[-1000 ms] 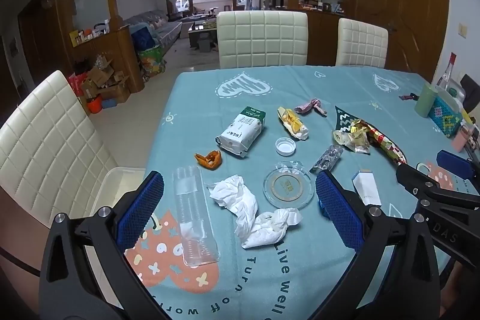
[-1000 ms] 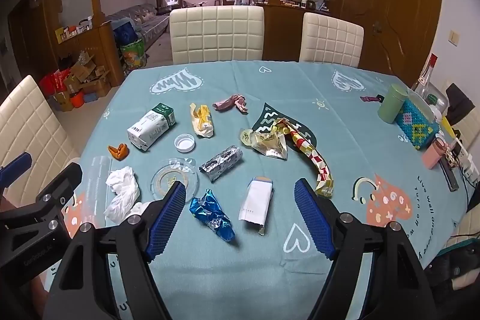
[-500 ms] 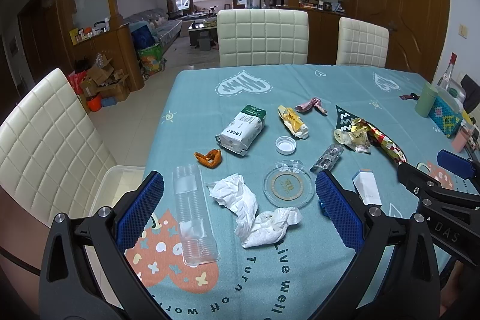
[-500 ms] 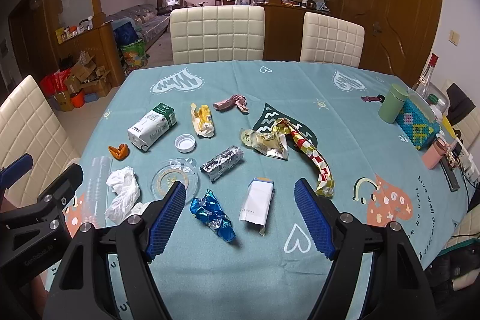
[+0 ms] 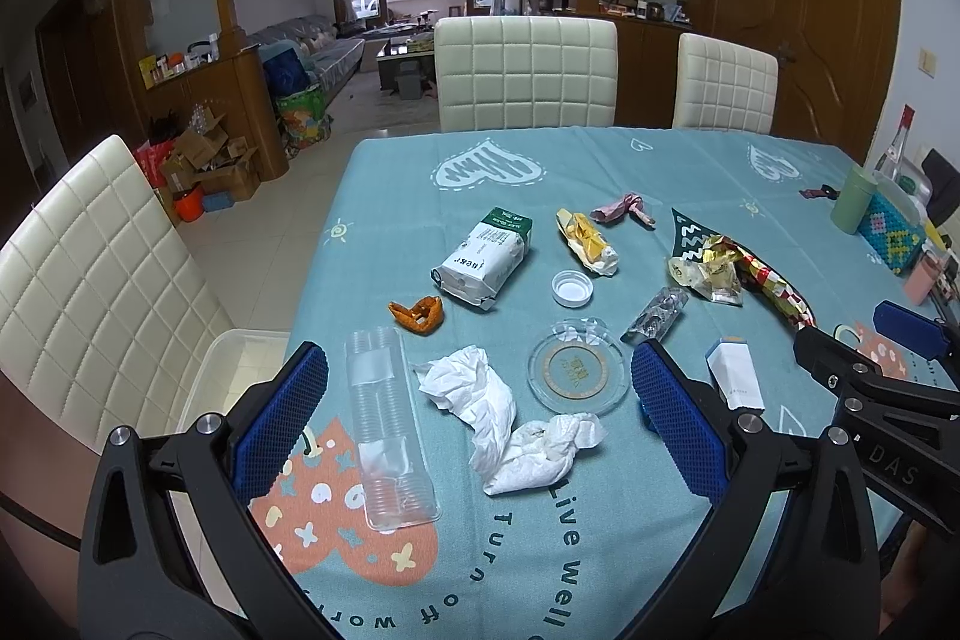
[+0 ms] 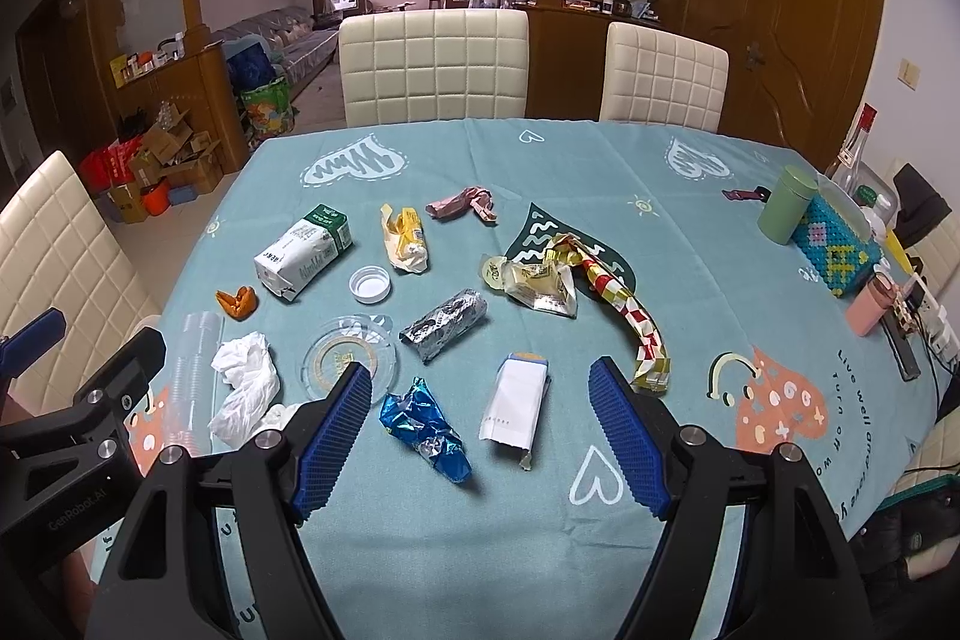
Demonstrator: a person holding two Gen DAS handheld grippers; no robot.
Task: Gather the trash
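Trash lies scattered on a teal tablecloth (image 5: pixel 600 550). My left gripper (image 5: pixel 474 418) is open and empty above crumpled white tissue (image 5: pixel 498 418), with a stack of clear plastic cups (image 5: pixel 387 418) just left of it. My right gripper (image 6: pixel 480 430) is open and empty above a crumpled blue foil wrapper (image 6: pixel 426 427) and a white carton (image 6: pixel 516 403). Farther off lie a white-green bag (image 5: pixel 486 259), an orange peel (image 5: pixel 417 316), a white cap (image 5: pixel 572 287), a yellow wrapper (image 5: pixel 585 241), a silver wrapper (image 6: pixel 444 325) and a red-gold wrapper (image 6: pixel 630 310).
A glass ashtray (image 5: pixel 579 370) sits mid-table. A green tin (image 6: pixel 786 211), a beaded box (image 6: pixel 837 250) and a pink cup (image 6: pixel 873 304) stand at the right edge. White chairs (image 5: pixel 525 79) ring the table. A clear bin (image 5: pixel 234 370) sits on the floor at left.
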